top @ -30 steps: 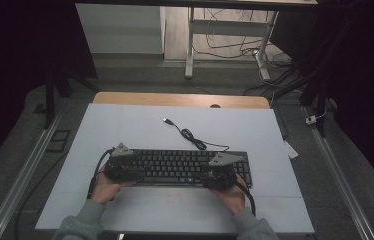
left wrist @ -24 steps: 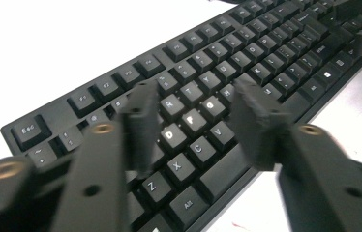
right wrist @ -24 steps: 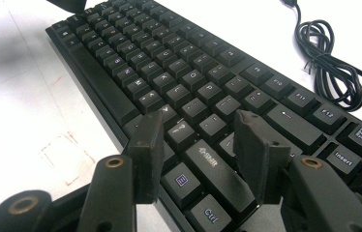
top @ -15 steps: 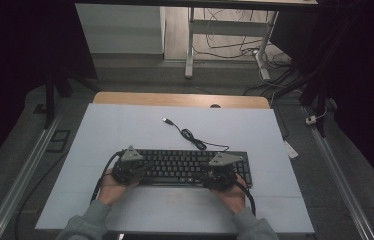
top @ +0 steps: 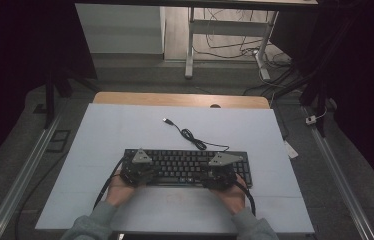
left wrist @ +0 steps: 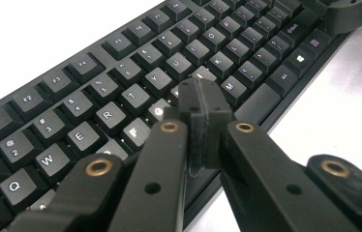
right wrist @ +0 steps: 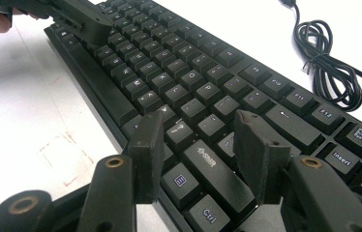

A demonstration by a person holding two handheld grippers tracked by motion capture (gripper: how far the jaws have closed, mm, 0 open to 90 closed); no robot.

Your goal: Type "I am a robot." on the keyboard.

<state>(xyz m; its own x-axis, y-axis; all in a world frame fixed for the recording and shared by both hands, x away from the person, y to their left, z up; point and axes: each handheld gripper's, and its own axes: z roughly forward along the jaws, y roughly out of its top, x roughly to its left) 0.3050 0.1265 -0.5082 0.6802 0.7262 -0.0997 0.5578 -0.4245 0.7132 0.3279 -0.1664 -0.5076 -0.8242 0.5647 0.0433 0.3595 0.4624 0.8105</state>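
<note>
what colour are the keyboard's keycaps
Black with white legends on the black keyboard, clearest in the left gripper view.

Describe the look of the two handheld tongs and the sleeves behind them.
Both the left tongs and the right tongs are black, each topped by a grey three-cornered plate and trailing a black cable. In the gripper views their linkage arms carry brass-coloured pivot rings, and the jaws end in flat, blocky black pads. The person's sleeves are grey-green with ribbed cuffs.
</note>
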